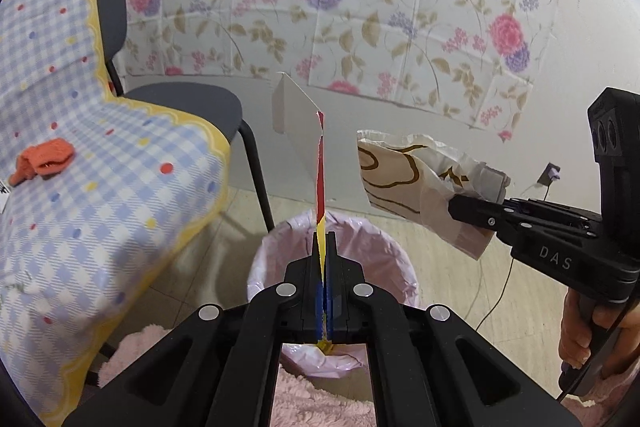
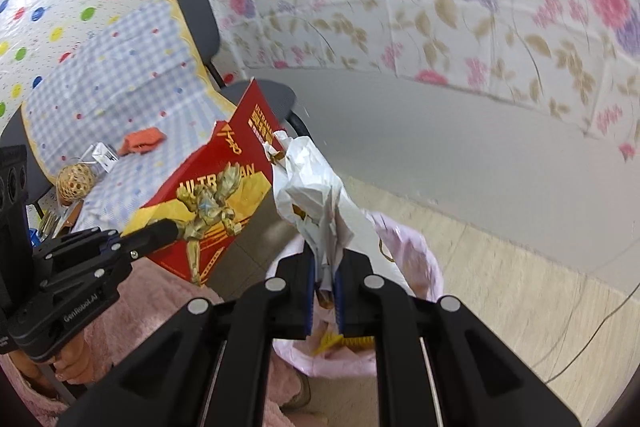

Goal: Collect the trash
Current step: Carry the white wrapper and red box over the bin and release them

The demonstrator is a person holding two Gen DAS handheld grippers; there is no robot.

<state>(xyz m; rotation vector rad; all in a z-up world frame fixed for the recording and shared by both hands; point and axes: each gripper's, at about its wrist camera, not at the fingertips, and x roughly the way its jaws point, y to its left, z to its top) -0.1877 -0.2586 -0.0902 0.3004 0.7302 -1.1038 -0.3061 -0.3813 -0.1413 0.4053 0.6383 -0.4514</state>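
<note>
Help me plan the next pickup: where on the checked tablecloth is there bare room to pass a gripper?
The checked tablecloth is bare across its middle and far side, between the orange cloth and the chair back. It is crowded at the near corner, where the woven ball and a small clear box sit close together, with more clutter below them.

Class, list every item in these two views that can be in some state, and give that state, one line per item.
left gripper: shut on the red card packaging.
red card packaging: flat, held upright above the bin.
right gripper: shut on the crumpled paper bag.
crumpled paper bag: creased, held over the bin.
bin: open, lined with a pink bag, some scraps inside.
orange cloth: bunched, lying on the checked tablecloth.
</note>
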